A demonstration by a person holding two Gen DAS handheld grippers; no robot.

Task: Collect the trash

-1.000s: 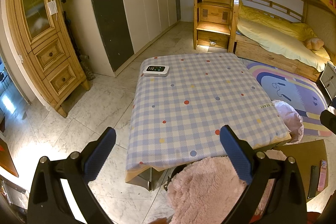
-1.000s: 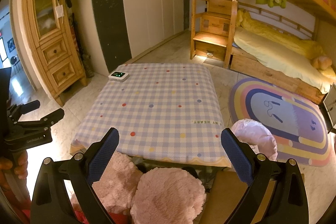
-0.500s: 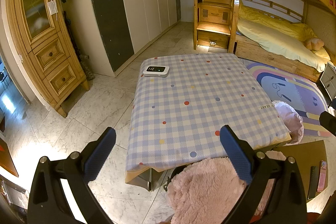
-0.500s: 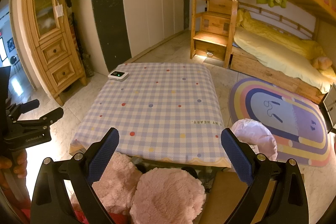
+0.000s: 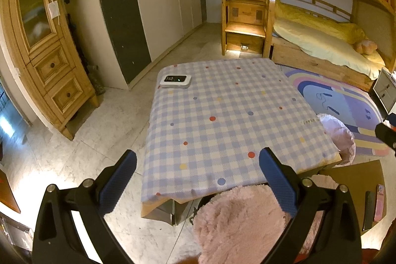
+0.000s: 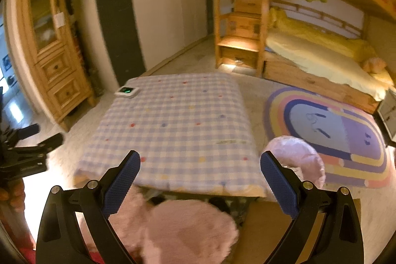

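- A pink-lined trash bin was seen on the floor just beside the right edge of the table, at the near end of a rainbow rug; in the left wrist view the same bin was partly hidden behind the table's corner.
- No loose trash could be made out on the checked tablecloth; only a small white device with a lit display was set near its far left corner.
- The left gripper was held above the table's near edge, its blue-padded jaws spread wide with nothing between them.
- The right gripper was likewise held with jaws wide apart and nothing gripped; its view was blurred.
- Pink fluffy stools were placed below the near edge.
- A wooden cabinet and a bunk bed were shown behind.
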